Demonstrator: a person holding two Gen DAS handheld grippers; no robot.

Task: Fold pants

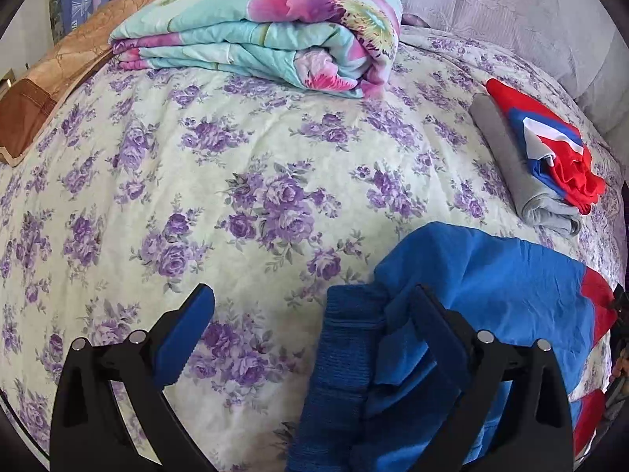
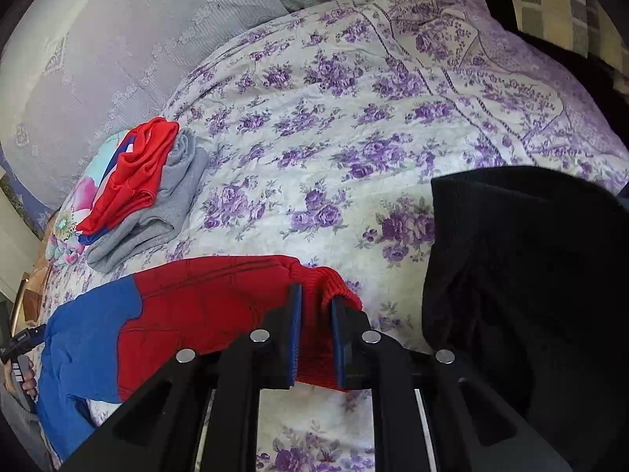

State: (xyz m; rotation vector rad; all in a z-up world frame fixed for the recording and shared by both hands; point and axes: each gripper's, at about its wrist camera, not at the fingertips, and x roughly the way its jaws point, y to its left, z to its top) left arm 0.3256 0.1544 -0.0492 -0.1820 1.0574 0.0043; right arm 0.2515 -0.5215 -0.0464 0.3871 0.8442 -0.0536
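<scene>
The blue and red pants [image 1: 491, 295] lie on the floral bedspread [image 1: 243, 165]. In the left wrist view their blue ribbed waistband [image 1: 342, 373] is at the lower middle. My left gripper [image 1: 314, 306] is open; its right finger [image 1: 432, 326] rests on the blue cloth, its left finger [image 1: 188, 334] over the bedspread. In the right wrist view the pants [image 2: 165, 314] stretch left, and my right gripper [image 2: 316, 306] is shut on their red ribbed cuff [image 2: 322, 338].
A pile of folded grey and red-blue clothes [image 1: 538, 157] lies at the right, also in the right wrist view [image 2: 145, 192]. A folded flowered quilt [image 1: 267, 35] lies at the back. A black garment [image 2: 523, 275] lies right of my right gripper. A brown pillow [image 1: 47, 90] is far left.
</scene>
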